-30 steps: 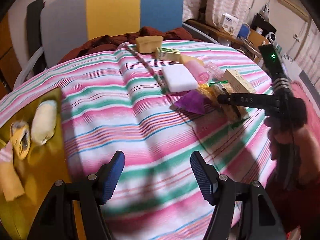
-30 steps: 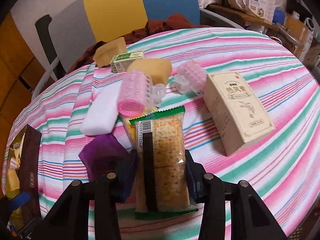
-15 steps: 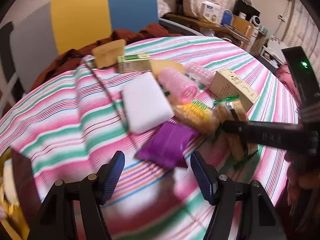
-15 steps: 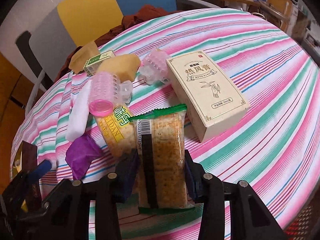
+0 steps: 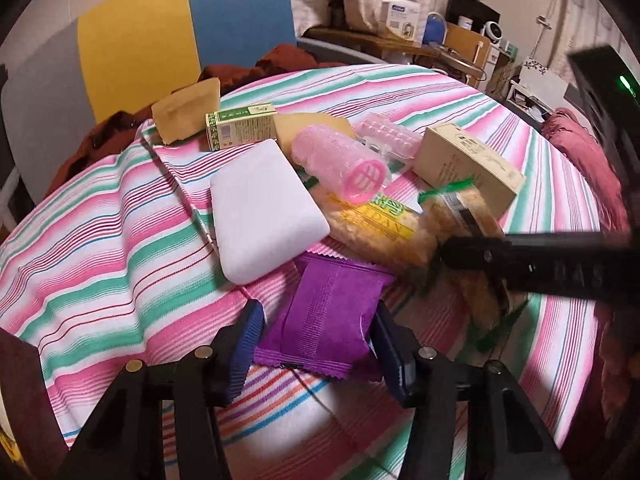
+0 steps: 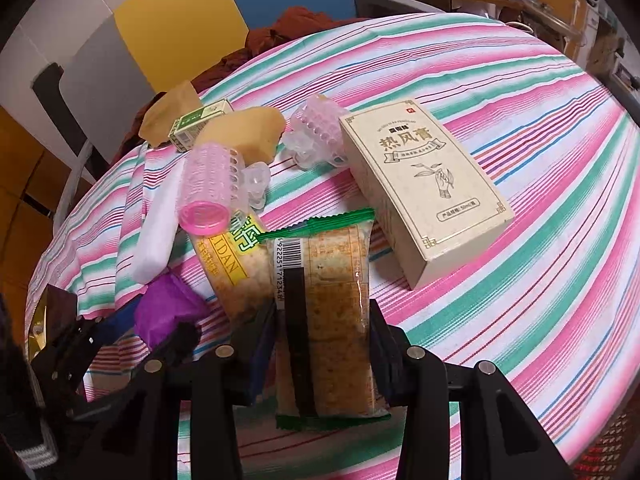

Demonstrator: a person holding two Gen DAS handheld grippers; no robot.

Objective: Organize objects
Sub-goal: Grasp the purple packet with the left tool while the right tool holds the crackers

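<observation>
- left gripper [image 5: 316, 344] jaws just been closing, now squeezing the purple packet [image 5: 324, 320] on the striped tablecloth [image 5: 120, 240]
- right gripper [image 6: 322, 344] clamped on the cracker pack [image 6: 324, 320], beside the cream box [image 6: 424, 184]

A cream box [image 6: 426, 196] carries the large Chinese title 热风膏 above a line drawing of a hand holding a sprig. The yellow label on a cracker packet [image 6: 232, 276] reads "IDAN", its start hidden. The packet in my right gripper [image 6: 322, 344] shows a barcode with digits I only partly make out, roughly 6922251712348.
</observation>
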